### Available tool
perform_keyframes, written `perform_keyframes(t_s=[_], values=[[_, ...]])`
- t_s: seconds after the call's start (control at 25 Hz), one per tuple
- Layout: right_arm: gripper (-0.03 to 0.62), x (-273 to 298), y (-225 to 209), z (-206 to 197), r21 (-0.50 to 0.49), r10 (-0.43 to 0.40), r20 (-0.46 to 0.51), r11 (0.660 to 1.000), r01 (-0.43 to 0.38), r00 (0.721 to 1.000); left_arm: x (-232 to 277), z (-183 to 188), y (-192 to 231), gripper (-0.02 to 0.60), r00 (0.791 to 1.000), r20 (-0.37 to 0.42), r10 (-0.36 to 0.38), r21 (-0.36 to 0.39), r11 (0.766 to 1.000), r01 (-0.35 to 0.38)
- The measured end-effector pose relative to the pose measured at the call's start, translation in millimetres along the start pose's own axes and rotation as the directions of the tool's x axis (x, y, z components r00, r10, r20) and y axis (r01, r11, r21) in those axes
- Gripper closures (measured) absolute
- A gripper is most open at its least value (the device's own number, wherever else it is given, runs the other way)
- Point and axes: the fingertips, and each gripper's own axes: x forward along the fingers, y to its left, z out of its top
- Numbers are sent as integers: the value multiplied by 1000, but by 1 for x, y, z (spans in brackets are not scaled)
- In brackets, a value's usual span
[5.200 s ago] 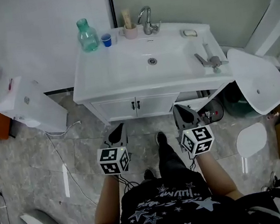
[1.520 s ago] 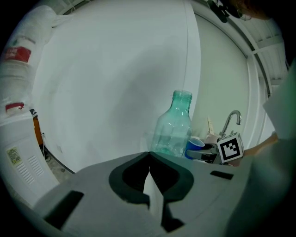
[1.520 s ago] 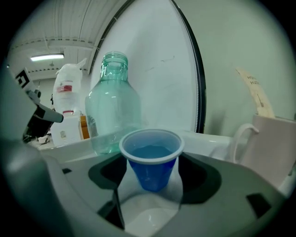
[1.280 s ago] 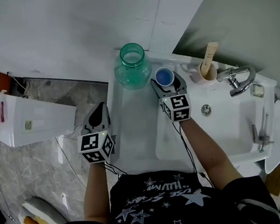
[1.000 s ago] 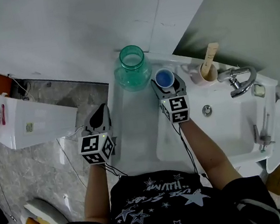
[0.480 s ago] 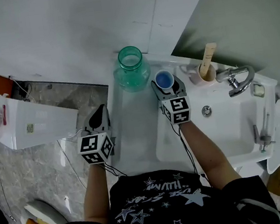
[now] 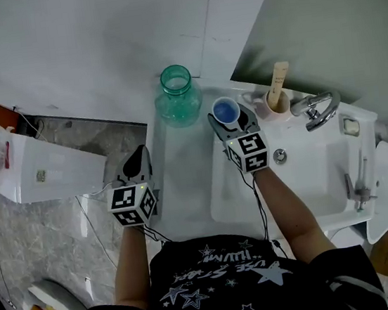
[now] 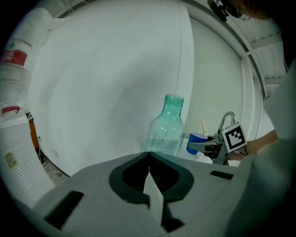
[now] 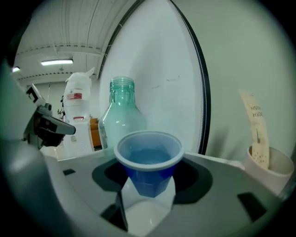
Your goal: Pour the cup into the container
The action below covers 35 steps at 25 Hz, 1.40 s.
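Note:
A small blue cup with liquid in it stands between the jaws of my right gripper at the back of the white counter. In the right gripper view the cup fills the gap of the right gripper, whose jaws are closing, and their pads touch its sides. The green-tinted glass bottle, open-topped, stands just left of the cup. My left gripper hangs shut and empty off the counter's left edge, pointing at the bottle and the cup.
The sink basin lies to the right with a chrome faucet. A pale tumbler with a stick in it stands right of the cup. A white box sits on the floor to the left.
Since the earliest frame I have come up to the sink and my right gripper has reached around the cup. Over the last second both grippers have barely moved.

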Motion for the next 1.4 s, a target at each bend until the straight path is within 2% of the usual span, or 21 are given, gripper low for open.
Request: perform_keyframes(t_s=[0.52,0.92,1.4], values=[[333,-33,26,51,-56,123,22,991,-121,992,-15,22,-10,571,999,43,-7,20,1000,6],[336,-45,30,104,-44,168,34,985,-167,985,-18,39,-16,570,998,62,-26,29,999,24],[336,-44,39,147,-100,238,-32,966,-240,971,-24,61,-16,570,995,91,-31,27,999,29]])
